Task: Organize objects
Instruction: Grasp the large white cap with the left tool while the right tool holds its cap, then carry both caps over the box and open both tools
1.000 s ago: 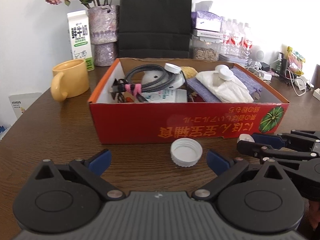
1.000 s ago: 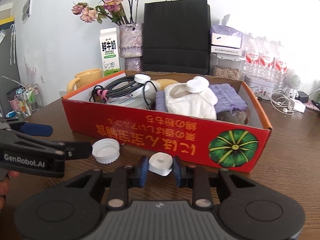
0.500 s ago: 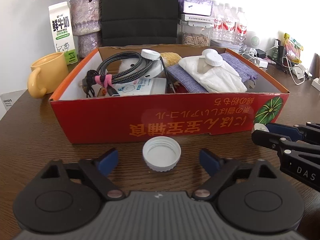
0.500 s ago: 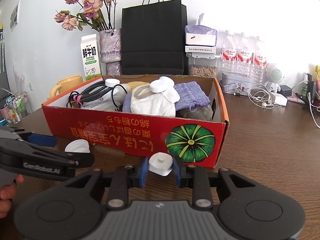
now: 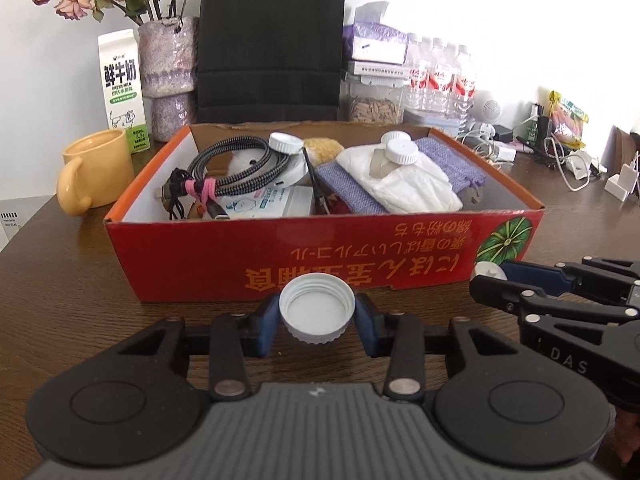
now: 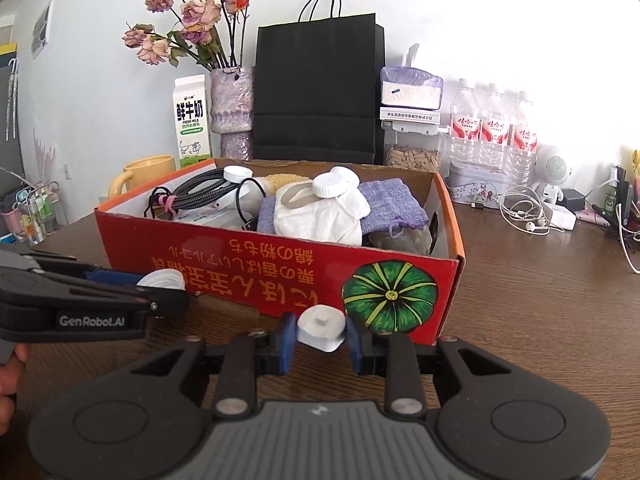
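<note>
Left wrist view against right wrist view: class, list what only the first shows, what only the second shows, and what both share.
Only the left wrist view shows the left gripper head-on, its jaws just closed onto the open-side-up white cap.

Only the right wrist view shows the right gripper head-on, clamping a small white plug, and a hand at the edge.

Both show the red box, yellow mug and black bag.

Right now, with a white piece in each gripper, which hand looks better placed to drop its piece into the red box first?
Probably the right. The right gripper is clamped on its small white cap by the red box. The left gripper's jaws have just been closing around the white screw cap.
</note>
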The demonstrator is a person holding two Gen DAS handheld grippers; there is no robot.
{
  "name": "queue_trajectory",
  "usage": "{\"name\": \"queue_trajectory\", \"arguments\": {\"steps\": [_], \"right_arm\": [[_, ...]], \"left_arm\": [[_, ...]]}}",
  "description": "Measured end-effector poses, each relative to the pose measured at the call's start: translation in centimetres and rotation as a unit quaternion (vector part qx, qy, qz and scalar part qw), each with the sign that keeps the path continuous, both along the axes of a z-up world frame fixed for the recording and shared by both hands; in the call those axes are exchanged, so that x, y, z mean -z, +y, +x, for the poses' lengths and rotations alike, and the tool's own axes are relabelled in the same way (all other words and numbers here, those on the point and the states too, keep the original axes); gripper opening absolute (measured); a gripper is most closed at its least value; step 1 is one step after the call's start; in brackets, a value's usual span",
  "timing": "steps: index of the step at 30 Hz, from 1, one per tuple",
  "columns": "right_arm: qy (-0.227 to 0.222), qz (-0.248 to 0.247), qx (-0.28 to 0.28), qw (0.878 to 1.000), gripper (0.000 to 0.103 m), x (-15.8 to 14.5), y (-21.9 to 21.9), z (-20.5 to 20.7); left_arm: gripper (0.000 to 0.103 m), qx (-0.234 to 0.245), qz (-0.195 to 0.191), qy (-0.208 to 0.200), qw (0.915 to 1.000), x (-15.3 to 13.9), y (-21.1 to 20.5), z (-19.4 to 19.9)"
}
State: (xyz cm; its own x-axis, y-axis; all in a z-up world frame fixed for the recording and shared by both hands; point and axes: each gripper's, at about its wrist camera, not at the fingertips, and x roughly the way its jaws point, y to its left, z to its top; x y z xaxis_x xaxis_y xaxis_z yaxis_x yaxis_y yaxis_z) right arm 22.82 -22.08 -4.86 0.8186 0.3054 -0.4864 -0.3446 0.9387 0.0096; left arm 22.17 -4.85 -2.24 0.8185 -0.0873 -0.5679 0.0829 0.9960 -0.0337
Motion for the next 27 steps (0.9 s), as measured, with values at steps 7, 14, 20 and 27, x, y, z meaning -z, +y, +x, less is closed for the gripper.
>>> {"name": "queue_trajectory", "arguments": {"steps": [7,14,20,27], "right_arm": [[-0.018,0.005,-0.003,1.000,0.026,-1.0,0.4,-0.4],[-0.043,0.008,-0.014,0.999,0.026,-3.0,1.8,0.3],[-0.057,0.008,-0.021,0.998,0.026,-4.0,3.1,1.3],[-0.073,0.013,-0.023,0.997,0.026,-5.2,4.2,3.4]], "left_arm": [[0.041,0.006,-0.004,-0.043,0.9990,-2.3,0.2,-0.8],[0.041,-0.004,-0.006,-0.076,0.9971,-4.6,0.9,-0.2],[0.041,-0.010,-0.011,-0.091,0.9957,-5.7,1.4,0.9],[0.041,-0.022,-0.020,-0.105,0.9940,-6.6,1.8,2.6]]}}
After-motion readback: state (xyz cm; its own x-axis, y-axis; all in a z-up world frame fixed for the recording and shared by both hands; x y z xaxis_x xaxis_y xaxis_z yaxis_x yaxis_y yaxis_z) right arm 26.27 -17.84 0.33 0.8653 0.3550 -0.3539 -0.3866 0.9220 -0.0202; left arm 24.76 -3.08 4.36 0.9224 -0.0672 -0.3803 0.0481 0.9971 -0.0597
